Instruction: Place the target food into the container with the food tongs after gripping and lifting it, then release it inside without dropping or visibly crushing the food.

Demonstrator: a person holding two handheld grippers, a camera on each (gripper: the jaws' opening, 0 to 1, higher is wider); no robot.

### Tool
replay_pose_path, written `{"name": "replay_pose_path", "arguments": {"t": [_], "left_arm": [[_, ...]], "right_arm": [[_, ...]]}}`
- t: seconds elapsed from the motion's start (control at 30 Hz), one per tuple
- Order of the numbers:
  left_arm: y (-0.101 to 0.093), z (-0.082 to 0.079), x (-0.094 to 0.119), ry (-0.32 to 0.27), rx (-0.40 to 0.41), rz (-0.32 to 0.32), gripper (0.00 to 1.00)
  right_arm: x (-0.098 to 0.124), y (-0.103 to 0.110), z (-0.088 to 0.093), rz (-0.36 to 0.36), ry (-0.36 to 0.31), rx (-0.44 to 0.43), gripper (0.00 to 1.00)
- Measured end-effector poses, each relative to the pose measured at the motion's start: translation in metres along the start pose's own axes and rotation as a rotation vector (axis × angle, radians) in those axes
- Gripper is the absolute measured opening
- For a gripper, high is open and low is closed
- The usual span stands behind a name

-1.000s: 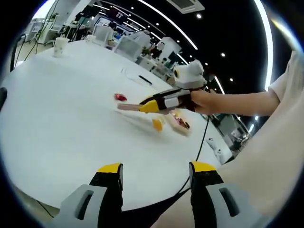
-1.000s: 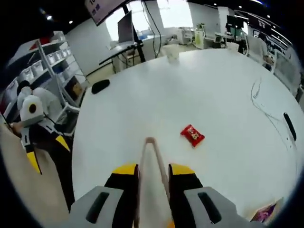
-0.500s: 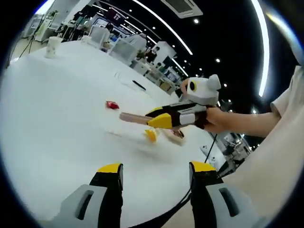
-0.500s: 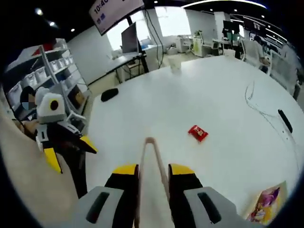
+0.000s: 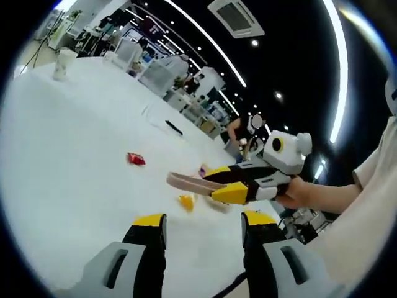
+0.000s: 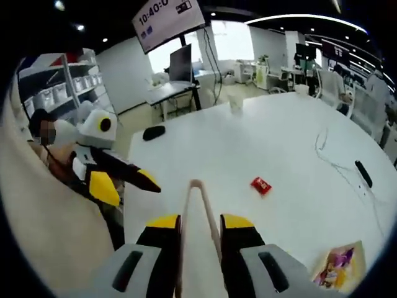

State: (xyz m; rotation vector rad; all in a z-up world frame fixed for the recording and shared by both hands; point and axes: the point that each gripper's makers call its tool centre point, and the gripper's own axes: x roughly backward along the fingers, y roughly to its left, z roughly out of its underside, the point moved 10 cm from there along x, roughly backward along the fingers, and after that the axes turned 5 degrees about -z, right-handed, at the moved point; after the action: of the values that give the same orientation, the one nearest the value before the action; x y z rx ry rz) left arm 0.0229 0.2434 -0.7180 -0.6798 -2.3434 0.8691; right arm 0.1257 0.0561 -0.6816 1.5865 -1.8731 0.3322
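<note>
2 hand-held grippers hover above the worktop [image 6: 248,149]: right hand-held gripper [image 6: 200,226] clamps wooden tongs [image 6: 198,205], left hand-held gripper [image 5: 201,226] gapes empty. Red food packet [image 6: 261,185] lies mid-worktop, ungripped; approach comes next.

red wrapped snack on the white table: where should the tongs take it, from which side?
Grip the small red wrapped snack across its short width, at mid-body, coming down from above. It lies flat and alone on the white table, so the beige wooden food tongs held in the right hand-held gripper could probably straddle it freely.
</note>
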Motion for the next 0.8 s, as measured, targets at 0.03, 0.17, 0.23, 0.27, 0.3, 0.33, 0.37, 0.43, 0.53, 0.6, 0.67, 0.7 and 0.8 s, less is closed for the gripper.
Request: {"name": "replay_pose_path", "arguments": {"t": [0.03, 0.17, 0.23, 0.27, 0.3, 0.33, 0.37, 0.43, 0.53, 0.6, 0.67, 0.7, 0.8], "left_arm": [[0.000, -0.001, 0.000, -0.002, 0.001, 0.000, 0.47], [0.000, -0.005, 0.000, -0.012, 0.001, 0.000, 0.39], [0.001, -0.008, 0.001, -0.023, 0.016, -0.009, 0.35], [0.001, -0.008, 0.001, -0.029, 0.021, -0.011, 0.33], [0.001, -0.012, 0.002, -0.048, 0.033, -0.016, 0.31], [0.000, -0.014, 0.002, -0.063, 0.038, -0.016, 0.30], [0.000, -0.016, 0.002, -0.069, 0.038, -0.015, 0.27], [0.000, -0.016, 0.001, -0.072, 0.036, -0.015, 0.25], [0.000, -0.017, -0.001, -0.072, 0.040, -0.009, 0.26], [-0.003, -0.020, -0.002, -0.109, 0.119, 0.025, 0.27], [-0.001, -0.021, 0.000, -0.120, 0.130, 0.026, 0.27], [0.000, -0.021, 0.000, -0.119, 0.131, 0.025, 0.26], [0.000, -0.021, 0.001, -0.117, 0.150, 0.018, 0.28]], "right_arm": [[0.000, 0.001, 0.000, 0.001, 0.004, 0.011, 0.24], [0.002, 0.009, -0.004, 0.002, 0.009, 0.055, 0.24], [0.003, 0.010, -0.007, 0.000, 0.007, 0.070, 0.24], [0.003, 0.012, -0.009, 0.000, 0.006, 0.080, 0.24], [0.004, 0.013, -0.011, -0.001, 0.003, 0.085, 0.24], [0.004, 0.014, -0.012, -0.002, 0.000, 0.090, 0.24], [0.005, 0.016, -0.014, -0.004, -0.007, 0.093, 0.24], [0.006, 0.019, -0.018, -0.008, -0.019, 0.098, 0.24], [0.004, 0.025, -0.021, -0.008, -0.010, 0.146, 0.25], [0.004, 0.027, -0.022, -0.010, -0.011, 0.152, 0.25], [0.004, 0.029, -0.023, -0.006, -0.016, 0.156, 0.25], [0.005, 0.028, -0.024, -0.002, -0.021, 0.156, 0.24], [0.007, 0.031, -0.027, -0.002, -0.030, 0.173, 0.25]]}}
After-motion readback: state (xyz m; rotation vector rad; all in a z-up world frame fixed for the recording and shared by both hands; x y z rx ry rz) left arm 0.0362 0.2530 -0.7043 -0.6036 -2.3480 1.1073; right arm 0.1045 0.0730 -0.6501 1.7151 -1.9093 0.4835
